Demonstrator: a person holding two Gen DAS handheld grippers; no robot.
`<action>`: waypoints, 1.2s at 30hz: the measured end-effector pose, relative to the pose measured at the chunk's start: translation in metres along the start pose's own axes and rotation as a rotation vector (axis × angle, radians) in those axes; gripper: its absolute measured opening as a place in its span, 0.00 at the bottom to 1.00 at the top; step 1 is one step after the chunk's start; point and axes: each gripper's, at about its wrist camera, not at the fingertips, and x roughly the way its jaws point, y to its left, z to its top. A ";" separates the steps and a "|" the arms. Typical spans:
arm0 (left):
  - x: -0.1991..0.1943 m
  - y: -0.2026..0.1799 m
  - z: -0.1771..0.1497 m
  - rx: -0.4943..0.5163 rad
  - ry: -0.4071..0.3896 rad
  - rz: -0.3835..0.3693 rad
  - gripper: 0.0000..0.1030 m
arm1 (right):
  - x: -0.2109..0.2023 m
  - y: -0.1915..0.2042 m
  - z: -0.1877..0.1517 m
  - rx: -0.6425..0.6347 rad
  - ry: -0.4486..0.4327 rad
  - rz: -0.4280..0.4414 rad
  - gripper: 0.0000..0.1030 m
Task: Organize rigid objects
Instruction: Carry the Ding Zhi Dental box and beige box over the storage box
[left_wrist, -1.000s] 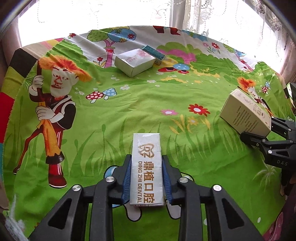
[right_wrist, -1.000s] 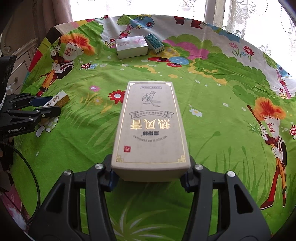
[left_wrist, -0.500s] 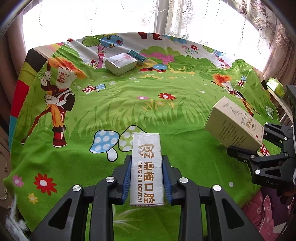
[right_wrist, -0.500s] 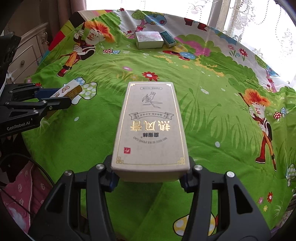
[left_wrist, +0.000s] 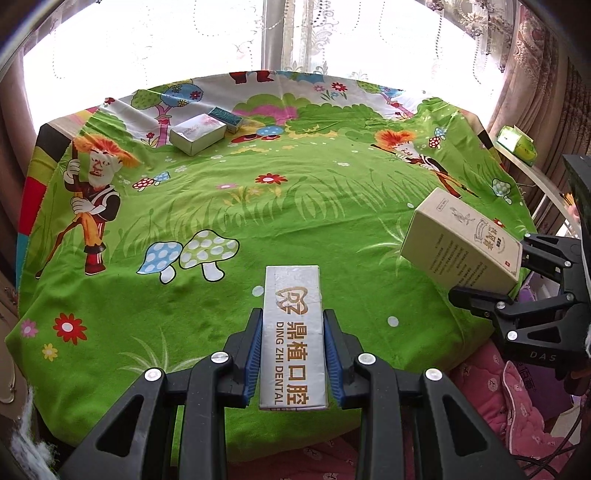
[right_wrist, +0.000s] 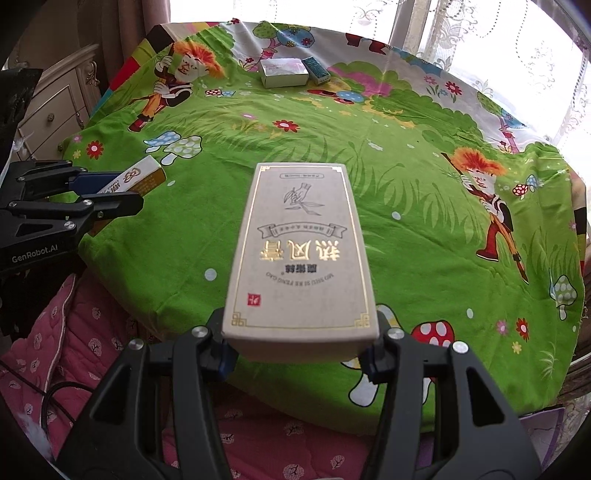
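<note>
Tongs (left_wrist: 291, 354) clear of far boxes (left_wrist: 197, 133)

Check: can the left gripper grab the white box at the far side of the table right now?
Probably not. The left gripper is already shut on the silver dental box, so its jaws are occupied. The white box lies far across the green tablecloth, nothing between.

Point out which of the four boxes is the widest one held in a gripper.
The beige box with gold lettering, clamped in the right gripper. The silver dental box in the left gripper is far narrower, and the other two lie on the tablecloth.
</note>
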 end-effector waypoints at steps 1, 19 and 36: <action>0.000 -0.004 0.000 0.007 0.002 -0.003 0.31 | -0.002 -0.002 -0.002 0.004 -0.001 -0.003 0.53; -0.012 -0.105 -0.010 0.227 0.034 -0.115 0.31 | -0.059 -0.031 -0.072 0.095 -0.017 -0.039 0.54; -0.008 -0.229 0.001 0.448 0.111 -0.261 0.31 | -0.103 -0.075 -0.126 0.182 -0.037 -0.127 0.54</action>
